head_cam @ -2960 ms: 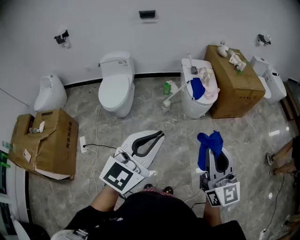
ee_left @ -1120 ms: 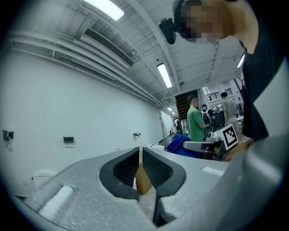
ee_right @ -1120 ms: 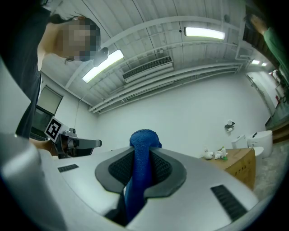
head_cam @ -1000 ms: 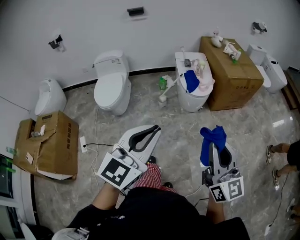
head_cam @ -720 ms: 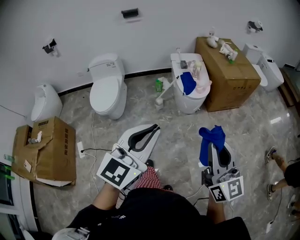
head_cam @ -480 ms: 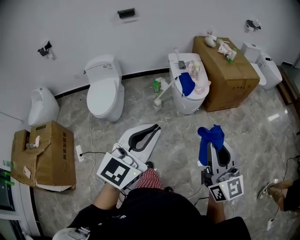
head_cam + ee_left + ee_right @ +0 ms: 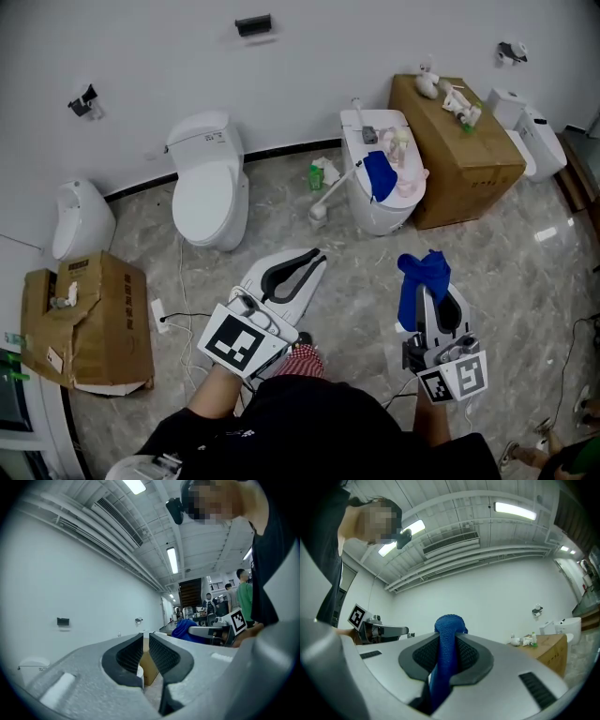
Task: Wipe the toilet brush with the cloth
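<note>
A white toilet (image 7: 208, 178) stands against the wall at eleven o'clock, a urinal (image 7: 80, 217) at nine, a cardboard box (image 7: 459, 150) at two, and a torn box (image 7: 89, 319) at eight.

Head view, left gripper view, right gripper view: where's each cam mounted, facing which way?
Head view: head-mounted, steeply down at floor and toilet; shows left hand-held gripper, right hand-held gripper, torso.
Left gripper view: on the left one, along its empty jaws, just opened slightly, toward the wall; torso at right.
Right gripper view: on the right one, along jaws shut on blue cloth; torso at left.
Shared: each gripper view shows the other gripper.
</note>
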Demonstrator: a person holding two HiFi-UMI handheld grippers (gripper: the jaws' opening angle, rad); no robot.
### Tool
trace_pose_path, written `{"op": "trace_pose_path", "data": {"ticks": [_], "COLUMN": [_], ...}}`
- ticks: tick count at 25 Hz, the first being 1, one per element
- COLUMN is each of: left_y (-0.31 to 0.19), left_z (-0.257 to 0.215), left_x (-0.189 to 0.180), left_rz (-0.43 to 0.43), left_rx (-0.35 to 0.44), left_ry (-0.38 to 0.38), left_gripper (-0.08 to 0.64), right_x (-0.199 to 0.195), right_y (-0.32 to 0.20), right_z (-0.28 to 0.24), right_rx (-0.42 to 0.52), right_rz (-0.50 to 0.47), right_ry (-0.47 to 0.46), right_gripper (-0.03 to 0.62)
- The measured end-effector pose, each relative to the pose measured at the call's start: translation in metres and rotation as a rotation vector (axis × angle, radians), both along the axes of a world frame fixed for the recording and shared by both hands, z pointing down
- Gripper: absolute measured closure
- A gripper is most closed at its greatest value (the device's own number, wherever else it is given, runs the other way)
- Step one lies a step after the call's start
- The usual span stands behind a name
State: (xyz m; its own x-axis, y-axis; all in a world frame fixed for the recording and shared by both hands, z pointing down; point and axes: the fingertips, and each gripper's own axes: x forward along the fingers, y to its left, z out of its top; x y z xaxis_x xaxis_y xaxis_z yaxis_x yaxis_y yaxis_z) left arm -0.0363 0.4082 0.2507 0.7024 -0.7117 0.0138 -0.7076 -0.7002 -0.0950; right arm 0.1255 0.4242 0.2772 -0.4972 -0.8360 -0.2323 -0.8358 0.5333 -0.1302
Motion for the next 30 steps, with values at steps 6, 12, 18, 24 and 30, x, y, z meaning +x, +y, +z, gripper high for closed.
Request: {"op": "trace_pose_path", "data": {"ticks": [6,12,18,24,30], "left_y": [-0.028,-0.049,-0.067,-0.087,-0.099], "left_z": [0.0,0.001,0.0,0.007,0.013], "left_x": [-0.02,-0.035,-0.054,-0.082,-0.104], "left_rz": [0.02,0.046,0.078,0.057,0.049], "left_rx": [0.0,0.01,0.016,-0.005,-0.007], "left_ry": [0.002,0.021,0.026,0.026,0.024], "left_gripper": [0.534,0.528,0.523,0.523,0.525], "right_x": [-0.02,-0.037,-0.059,-0.084,-0.102], "right_y": [-0.024,-0.041,-0.059,-0.076,-0.085], "right_z": [-0.002,-0.003,-0.005,-0.004,-0.001], "right_rx": [-0.008,-0.01,-0.017,-0.02,-0.03], "right_rz": [0.021,0.042,0.063,0.067,0.07], "right_ry": [0.015,0.024,0.041,0.05,0.054], "right_gripper": [0.528,0.528,0.528,0.528,0.528]}}
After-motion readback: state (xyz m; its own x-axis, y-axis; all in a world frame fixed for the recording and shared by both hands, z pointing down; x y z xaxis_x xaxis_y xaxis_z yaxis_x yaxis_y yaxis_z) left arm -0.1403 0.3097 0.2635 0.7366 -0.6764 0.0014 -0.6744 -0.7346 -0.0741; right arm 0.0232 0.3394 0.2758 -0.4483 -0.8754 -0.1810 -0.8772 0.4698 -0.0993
